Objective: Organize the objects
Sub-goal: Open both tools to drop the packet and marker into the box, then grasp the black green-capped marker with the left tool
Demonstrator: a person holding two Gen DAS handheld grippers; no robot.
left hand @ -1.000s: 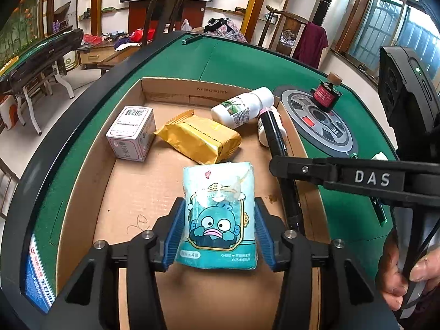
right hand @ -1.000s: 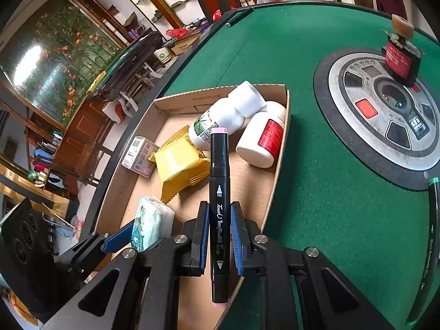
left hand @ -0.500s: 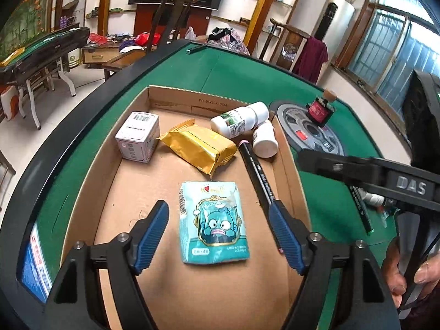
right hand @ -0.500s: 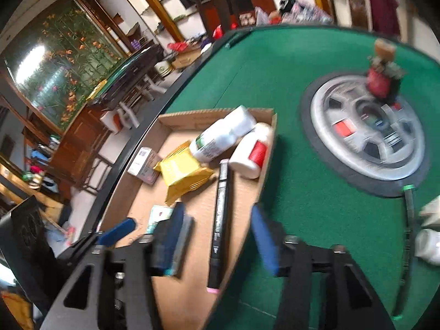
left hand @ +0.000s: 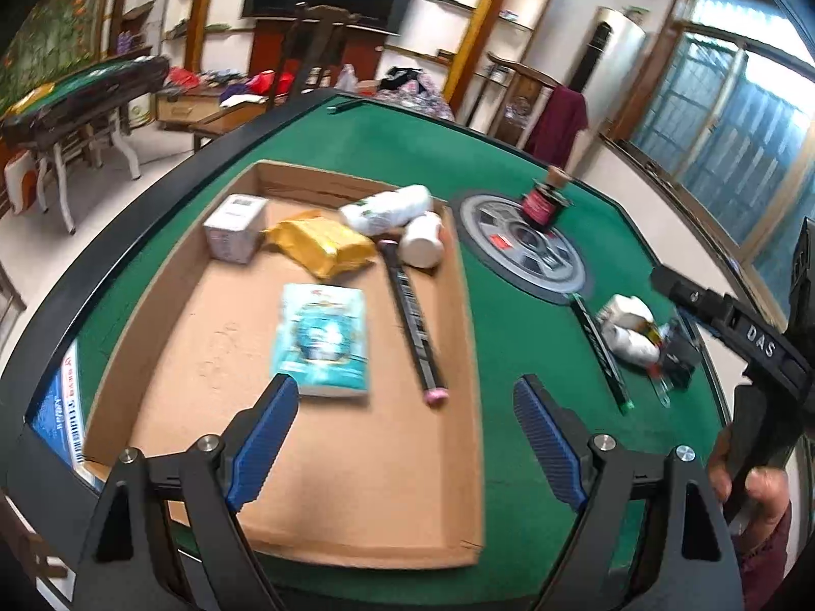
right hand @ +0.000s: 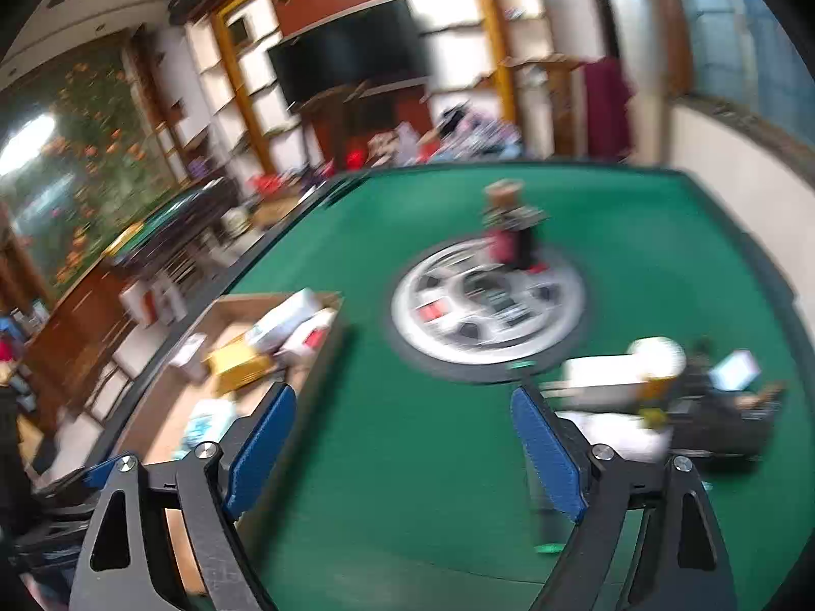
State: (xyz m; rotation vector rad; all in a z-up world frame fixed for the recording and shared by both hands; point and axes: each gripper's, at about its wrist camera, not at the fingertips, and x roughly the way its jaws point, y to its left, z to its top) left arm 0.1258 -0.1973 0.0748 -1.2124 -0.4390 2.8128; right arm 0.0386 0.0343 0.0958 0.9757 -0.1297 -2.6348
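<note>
Left hand-held gripper (left hand: 405, 402): jaws wide and opening, nothing between the blue pads; it hangs over the near end of the cardboard tray (left hand: 356, 499).
Right hand-held gripper (right hand: 402, 415): jaws wide and opening, empty — only green felt shows between the pads; the view is blurred.
Cardboard tray: shallow, lying on the green counter (left hand: 519, 336), toward its left side.
Tissue pack (left hand: 322, 340): teal, flat on the tray floor, just beyond the left gripper's left pad, not touched.
Black marker (left hand: 411, 313): lies in the tray along its right wall, pink cap toward the camera, far end beside the white bottles.
White bottles (left hand: 402, 219): two, on their sides in the tray's far right corner, touching each other.
Yellow packet (left hand: 321, 242): between the bottles and a small white box (left hand: 235, 228) at the far left.
Outside the tray: a round grey panel (left hand: 524, 249) with a small dark bottle (left hand: 544, 198) standing on it; to its right a loose cluster — white containers (left hand: 629, 328), a dark pen (left hand: 598, 351), other small items too blurred to tell.
</note>
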